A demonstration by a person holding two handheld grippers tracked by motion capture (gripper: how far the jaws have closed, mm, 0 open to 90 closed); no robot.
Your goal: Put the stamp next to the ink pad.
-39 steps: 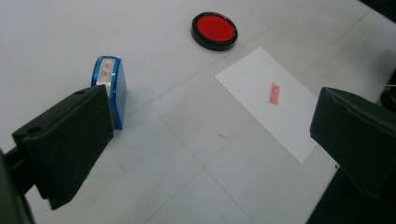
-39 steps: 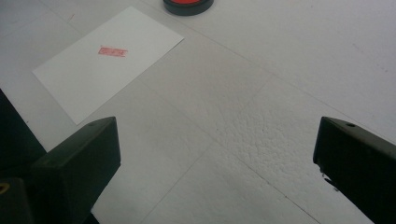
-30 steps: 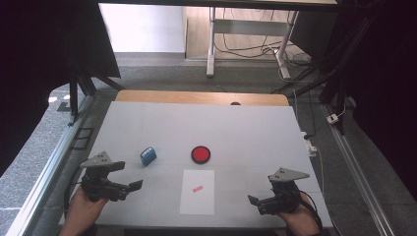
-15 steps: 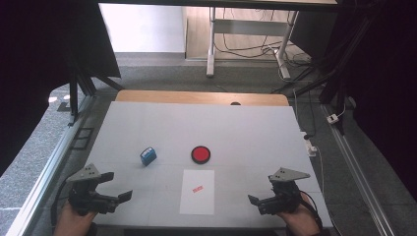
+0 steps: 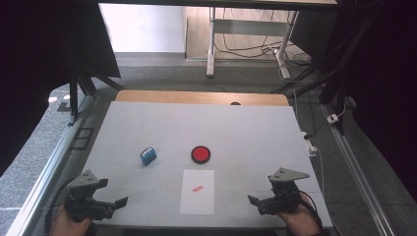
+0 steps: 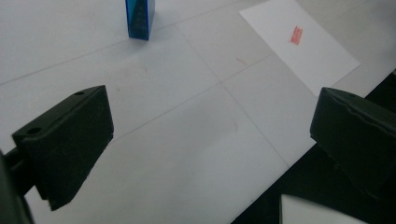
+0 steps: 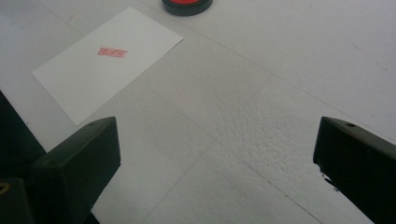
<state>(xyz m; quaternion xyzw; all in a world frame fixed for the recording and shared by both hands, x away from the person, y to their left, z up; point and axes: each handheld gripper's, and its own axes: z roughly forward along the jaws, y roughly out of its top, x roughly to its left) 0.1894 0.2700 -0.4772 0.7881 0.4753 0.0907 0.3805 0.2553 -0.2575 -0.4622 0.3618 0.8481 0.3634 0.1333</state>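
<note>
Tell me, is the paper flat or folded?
Flat. The paper lies spread on the table, edges straight, red mark showing.

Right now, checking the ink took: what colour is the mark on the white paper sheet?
Red, on the white paper sheet; clearest in the right gripper view.

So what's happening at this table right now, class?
A person holds a gripper in each hand at the near table edge. The left gripper and right gripper are both open and hold nothing. Between them lies a white sheet of paper bearing a red stamp mark. Beyond it sit a blue stamp and a red ink pad, both untouched.
</note>
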